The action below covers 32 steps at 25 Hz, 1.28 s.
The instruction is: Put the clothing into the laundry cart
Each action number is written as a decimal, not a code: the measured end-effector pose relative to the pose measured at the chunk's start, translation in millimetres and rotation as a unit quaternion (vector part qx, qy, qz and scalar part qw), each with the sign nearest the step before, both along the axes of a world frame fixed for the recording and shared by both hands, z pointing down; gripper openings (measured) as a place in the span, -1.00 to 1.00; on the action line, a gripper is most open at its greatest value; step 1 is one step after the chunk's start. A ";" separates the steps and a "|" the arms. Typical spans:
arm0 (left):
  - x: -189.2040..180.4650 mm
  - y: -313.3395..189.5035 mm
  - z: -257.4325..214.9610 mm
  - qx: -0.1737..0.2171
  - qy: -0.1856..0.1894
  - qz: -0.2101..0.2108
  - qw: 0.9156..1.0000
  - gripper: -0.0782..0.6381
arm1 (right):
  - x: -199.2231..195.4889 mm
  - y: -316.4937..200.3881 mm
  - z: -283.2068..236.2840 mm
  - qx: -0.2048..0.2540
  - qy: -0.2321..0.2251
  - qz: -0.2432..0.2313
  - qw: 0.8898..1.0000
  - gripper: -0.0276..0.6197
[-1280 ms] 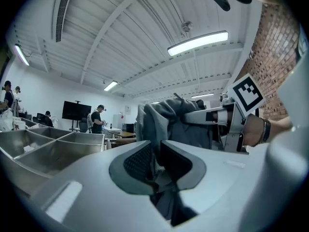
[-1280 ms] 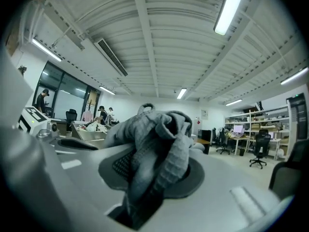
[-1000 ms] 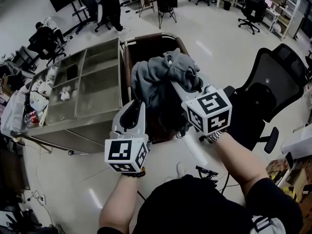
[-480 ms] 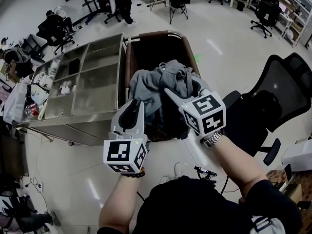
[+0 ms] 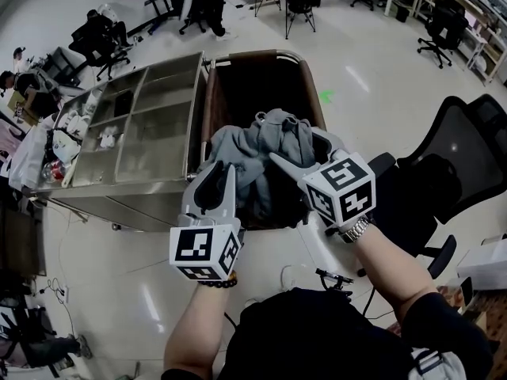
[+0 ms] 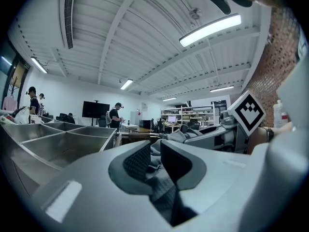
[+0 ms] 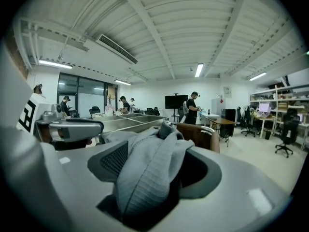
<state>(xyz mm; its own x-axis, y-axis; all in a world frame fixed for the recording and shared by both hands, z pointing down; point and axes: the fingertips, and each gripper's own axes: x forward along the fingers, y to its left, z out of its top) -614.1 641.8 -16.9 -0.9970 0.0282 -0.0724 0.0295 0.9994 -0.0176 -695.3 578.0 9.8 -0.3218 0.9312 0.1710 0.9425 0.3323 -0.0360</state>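
Grey clothing [image 5: 261,145] bunches over the laundry cart's [image 5: 261,85] near end.

I count two grippers: my left gripper [image 6: 153,158] and my right gripper [image 7: 149,170]. They carry two marker cubes [image 5: 204,252], one on each. One grey garment [image 5: 253,145] runs between both pairs of jaws. The right pair has just been opening, with the cloth draped between. Ahead of the jaws stands one laundry cart [image 5: 261,85]. To their left is one steel compartment trolley [image 5: 158,145], and to their right one black mesh chair [image 5: 467,149].
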 end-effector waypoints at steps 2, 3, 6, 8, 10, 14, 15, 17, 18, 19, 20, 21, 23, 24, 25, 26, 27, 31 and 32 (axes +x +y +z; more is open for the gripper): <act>3.8 -0.2 -1.3 0.001 -0.001 0.002 1.000 -0.63 | 1.4 -4.3 0.5 0.000 0.012 0.001 1.000 0.09; 6.1 -0.7 -2.2 0.001 -0.002 0.003 1.000 -0.63 | 2.1 -7.1 0.3 0.000 0.016 0.004 1.000 0.09; 14.4 -2.3 -5.2 0.002 -0.003 0.012 1.000 -0.63 | 5.7 -16.3 -1.3 -0.004 0.028 0.022 0.999 0.09; 23.9 -1.5 -8.4 0.002 -0.004 0.018 1.000 -0.63 | 12.4 -20.9 -2.6 -0.006 0.030 0.036 0.999 0.09; 34.4 -0.4 -11.3 0.001 -0.007 0.026 1.000 -0.63 | 22.2 -23.3 -6.8 -0.009 0.024 0.049 0.998 0.09; 55.9 0.9 -7.8 -0.001 -0.011 0.043 0.999 -0.63 | 49.3 -18.4 -15.6 -0.020 0.005 0.062 0.998 0.08; 62.1 0.3 -6.9 -0.001 -0.011 0.046 0.999 -0.63 | 58.0 -17.0 -16.6 -0.020 0.001 0.062 0.998 0.07; 75.2 -0.8 -7.8 -0.001 -0.013 0.051 0.999 -0.63 | 76.0 -14.8 -19.9 -0.022 -0.007 0.060 0.998 0.04; 82.2 -0.9 -9.0 -0.002 -0.015 0.054 0.998 -0.63 | 85.1 -13.5 -22.4 -0.024 -0.011 0.060 0.998 0.03; 89.4 -0.5 -9.8 -0.002 -0.016 0.056 0.998 -0.63 | 94.4 -11.7 -24.9 -0.027 -0.015 0.059 0.998 0.02; 96.8 0.3 -10.0 -0.003 -0.018 0.058 0.998 -0.63 | 103.9 -9.5 -27.0 -0.029 -0.019 0.059 0.998 0.01; 104.3 1.2 -9.8 -0.003 -0.018 0.059 0.998 -0.63 | 113.8 -7.1 -28.5 -0.031 -0.023 0.058 0.998 0.00; 119.3 2.2 -8.6 -0.004 -0.020 0.062 0.998 -0.63 | 134.2 -2.8 -30.0 -0.033 -0.032 0.055 0.997 -0.06; 126.8 2.2 -7.6 -0.004 -0.021 0.064 0.998 -0.63 | 144.6 -1.0 -30.2 -0.034 -0.038 0.054 0.997 -0.10; 134.3 2.0 -6.4 -0.005 -0.022 0.066 0.998 -0.63 | 155.2 0.7 -30.1 -0.036 -0.044 0.053 0.997 -0.14; 141.6 1.9 -5.2 -0.006 -0.024 0.067 0.997 -0.63 | 165.6 2.4 -30.1 -0.037 -0.050 0.053 0.997 -0.18; 148.5 1.9 -4.4 -0.007 -0.025 0.069 0.997 -0.63 | 175.6 4.1 -30.4 -0.039 -0.057 0.053 0.996 -0.21; 171.7 1.2 -3.6 -0.007 -0.026 0.077 0.997 -0.63 | 211.3 9.5 -36.1 -0.049 -0.082 0.055 0.994 -0.48; 176.7 0.7 -3.4 -0.008 -0.026 0.080 0.996 -0.63 | 219.2 10.2 -37.7 -0.053 -0.087 0.057 0.993 -0.52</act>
